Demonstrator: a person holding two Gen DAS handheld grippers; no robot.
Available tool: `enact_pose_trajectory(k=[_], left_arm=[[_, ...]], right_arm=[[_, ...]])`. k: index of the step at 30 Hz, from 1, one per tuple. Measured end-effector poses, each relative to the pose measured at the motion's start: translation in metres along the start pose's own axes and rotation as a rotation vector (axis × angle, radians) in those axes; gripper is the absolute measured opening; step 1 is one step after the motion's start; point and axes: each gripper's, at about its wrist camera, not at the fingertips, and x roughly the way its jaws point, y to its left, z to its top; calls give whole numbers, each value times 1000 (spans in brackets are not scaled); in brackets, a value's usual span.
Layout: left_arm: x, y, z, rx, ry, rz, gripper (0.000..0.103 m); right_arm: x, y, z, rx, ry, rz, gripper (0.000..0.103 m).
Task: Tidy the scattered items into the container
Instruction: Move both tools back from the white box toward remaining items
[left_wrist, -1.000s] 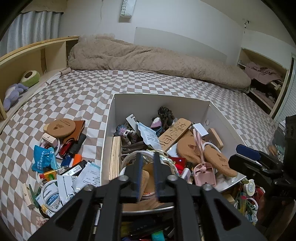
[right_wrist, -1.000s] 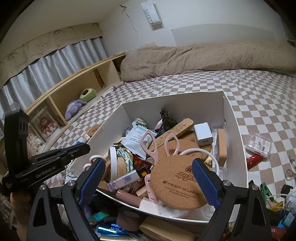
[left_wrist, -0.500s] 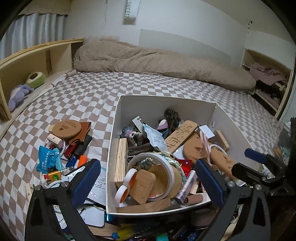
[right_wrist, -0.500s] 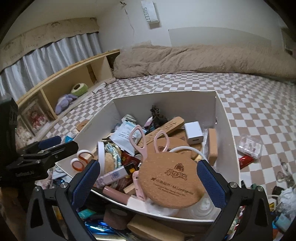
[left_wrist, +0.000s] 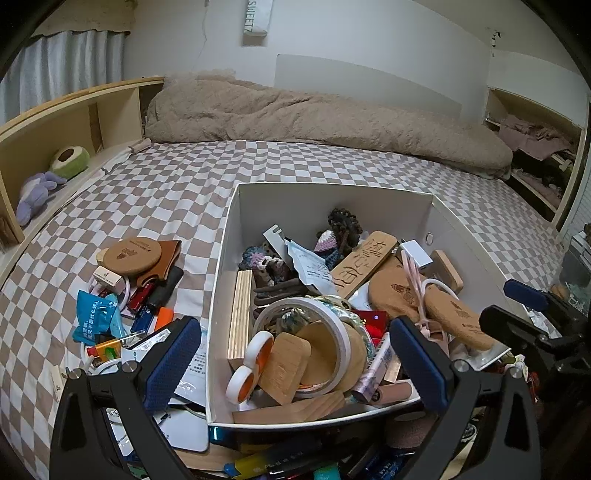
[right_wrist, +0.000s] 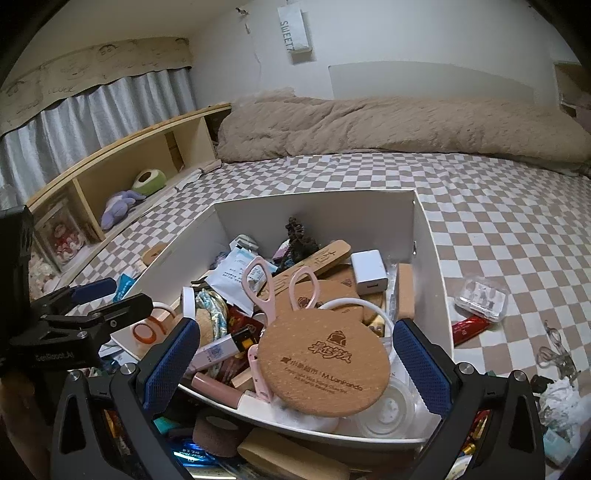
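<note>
The white box (left_wrist: 332, 192) stands on the checkered bed, heaped with small items. My left gripper (left_wrist: 295, 363) is open above its near edge, over a white tape roll (left_wrist: 343, 332) and a small wooden tag (left_wrist: 286, 365), touching neither. My right gripper (right_wrist: 295, 365) is open too, and its blue pads straddle a round cork coaster (right_wrist: 325, 363) lying on the box (right_wrist: 314, 206) beside pink scissors (right_wrist: 273, 291). Each gripper shows in the other's view: the right gripper (left_wrist: 524, 306) beside the box, the left gripper (right_wrist: 92, 302) at the box's left side.
Loose items lie left of the box: a cork coaster (left_wrist: 132, 254), a blue packet (left_wrist: 96, 314), pens and papers. On the box's right lie a clear plastic case (right_wrist: 480, 297) and a red packet (right_wrist: 471, 326). More clutter sits below both grippers. A beige duvet (left_wrist: 314, 122) lies behind.
My left gripper's jaws went from nearly shut around a wooden piece to wide apart; that piece now rests in the box. The right jaws widened slightly.
</note>
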Motion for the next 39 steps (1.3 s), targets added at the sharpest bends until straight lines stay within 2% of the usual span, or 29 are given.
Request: enact_pose_trajectory(k=[7, 17, 24, 30, 35, 39], left_arm=[[-3, 1, 1, -2, -22, -10, 103], [-3, 6, 2, -15, -32, 18, 103], [-9, 18, 5, -25, -84, 83, 103], [-12, 41, 10, -82, -113, 124, 103], [-12, 62, 11, -141, -122, 147, 103], [-10, 73, 10, -173, -121, 168, 103]], right_arm=[[-3, -3, 1, 3, -5, -12, 103], [-10, -12, 2, 9, -27, -44, 103], [-35, -41, 12, 35, -113, -140, 103], [-57, -86, 14, 134, -157, -208, 103], [-67, -121, 10, 197, -154, -291, 103], [-68, -144, 3, 208, -116, -399, 103]])
